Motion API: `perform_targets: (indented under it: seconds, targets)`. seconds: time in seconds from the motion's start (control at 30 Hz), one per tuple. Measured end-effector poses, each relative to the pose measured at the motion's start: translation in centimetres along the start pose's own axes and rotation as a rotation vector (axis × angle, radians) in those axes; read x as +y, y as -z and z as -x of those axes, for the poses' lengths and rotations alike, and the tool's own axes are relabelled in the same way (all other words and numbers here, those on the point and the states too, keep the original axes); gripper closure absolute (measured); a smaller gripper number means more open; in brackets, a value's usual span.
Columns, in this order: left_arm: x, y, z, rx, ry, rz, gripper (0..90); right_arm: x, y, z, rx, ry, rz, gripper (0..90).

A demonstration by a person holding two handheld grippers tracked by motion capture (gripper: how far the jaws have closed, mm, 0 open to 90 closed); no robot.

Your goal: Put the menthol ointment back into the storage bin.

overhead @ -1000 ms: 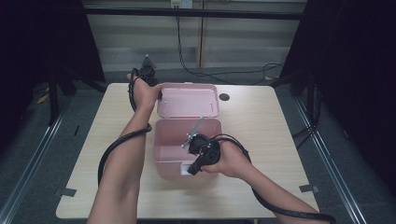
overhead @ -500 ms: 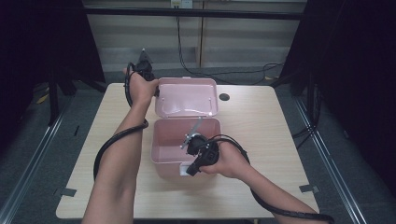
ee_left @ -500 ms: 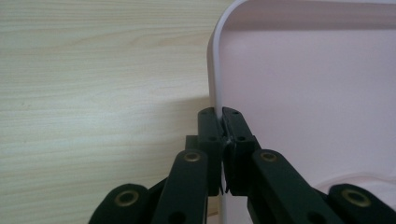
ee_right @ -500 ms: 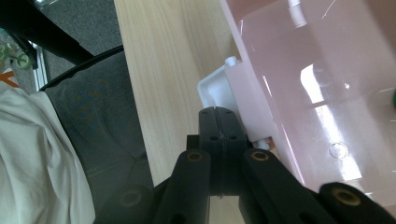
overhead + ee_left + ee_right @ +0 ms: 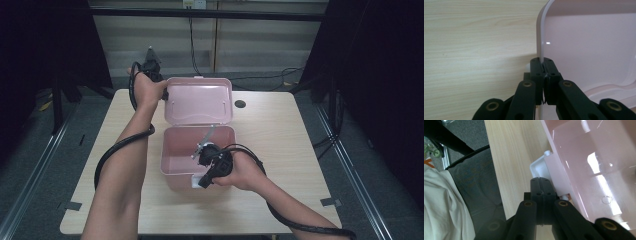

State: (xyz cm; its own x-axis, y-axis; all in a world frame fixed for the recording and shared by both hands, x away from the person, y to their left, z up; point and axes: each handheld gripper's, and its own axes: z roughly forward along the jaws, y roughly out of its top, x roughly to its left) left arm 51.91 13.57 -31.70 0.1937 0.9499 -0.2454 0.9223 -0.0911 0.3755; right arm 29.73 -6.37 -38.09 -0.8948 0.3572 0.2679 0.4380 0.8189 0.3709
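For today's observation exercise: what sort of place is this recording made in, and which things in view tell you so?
Probably a lab or studio set up for recording, not a home: a bare wooden table hemmed in by black curtains, cables trailing on the floor behind, and tape marks on the tabletop.

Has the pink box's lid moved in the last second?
Yes. The lid, pinched at its edge by the left tool, has swung up from flat toward upright, judged against the tabletop.

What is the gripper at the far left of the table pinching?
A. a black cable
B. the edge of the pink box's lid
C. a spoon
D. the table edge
B: in the left gripper view the left gripper has its jaws clamped on the thin rim of the pink lid.
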Motion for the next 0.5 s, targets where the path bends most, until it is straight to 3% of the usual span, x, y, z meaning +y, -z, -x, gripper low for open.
perform_targets:
  seconds: [0.5]
  targets:
    - [0.1,1.4,0.5,0.013,-0.021,-0.015,88.5,0.1,0.0,0.1,-0.004,-0.002,-0.003,90.0]
